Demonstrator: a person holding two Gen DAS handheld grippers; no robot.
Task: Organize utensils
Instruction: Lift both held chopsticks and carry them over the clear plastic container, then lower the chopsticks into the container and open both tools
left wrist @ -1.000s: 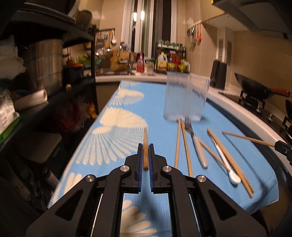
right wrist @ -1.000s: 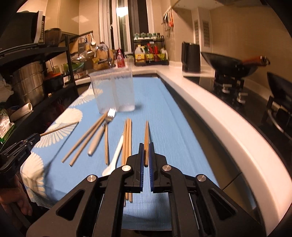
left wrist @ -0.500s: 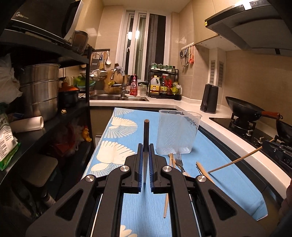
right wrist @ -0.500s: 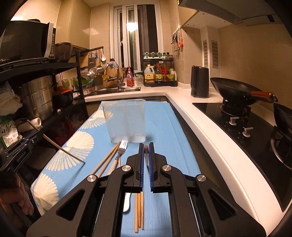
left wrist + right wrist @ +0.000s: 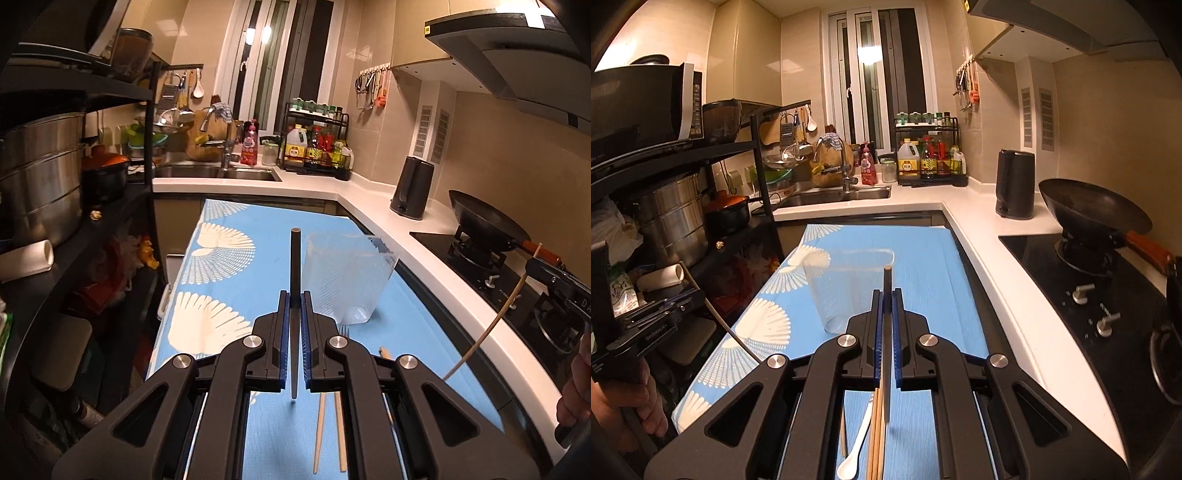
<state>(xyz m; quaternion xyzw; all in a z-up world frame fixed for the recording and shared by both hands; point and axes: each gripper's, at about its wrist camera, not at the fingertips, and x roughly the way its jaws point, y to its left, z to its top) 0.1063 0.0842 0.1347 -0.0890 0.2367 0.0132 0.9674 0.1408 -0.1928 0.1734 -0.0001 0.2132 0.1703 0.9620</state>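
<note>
My left gripper (image 5: 294, 295) is shut on a wooden chopstick (image 5: 295, 258) that stands nearly upright between the pads, lifted above the blue cloth (image 5: 221, 273). A clear plastic cup (image 5: 347, 277) stands just right of it. My right gripper (image 5: 885, 293) is shut on a second chopstick (image 5: 887, 280), also upright, with the cup (image 5: 846, 291) ahead to its left. Under the grippers a white spoon (image 5: 855, 450) and loose chopsticks (image 5: 875, 435) lie on the cloth. In each wrist view the other gripper shows at the frame's edge with its chopstick slanting down.
A white counter (image 5: 997, 258) runs along the right, with a black kettle (image 5: 1015, 182), a wok (image 5: 1089, 210) and the hob knobs (image 5: 1080, 293). A dark shelf rack with steel pots (image 5: 40, 173) stands on the left. The sink (image 5: 218, 171) lies at the far end.
Both grippers have risen off the cloth, each carrying a chopstick. The chopsticks have swung from lying flat to standing upright in the jaws. The cup now sits lower and closer in both views.
</note>
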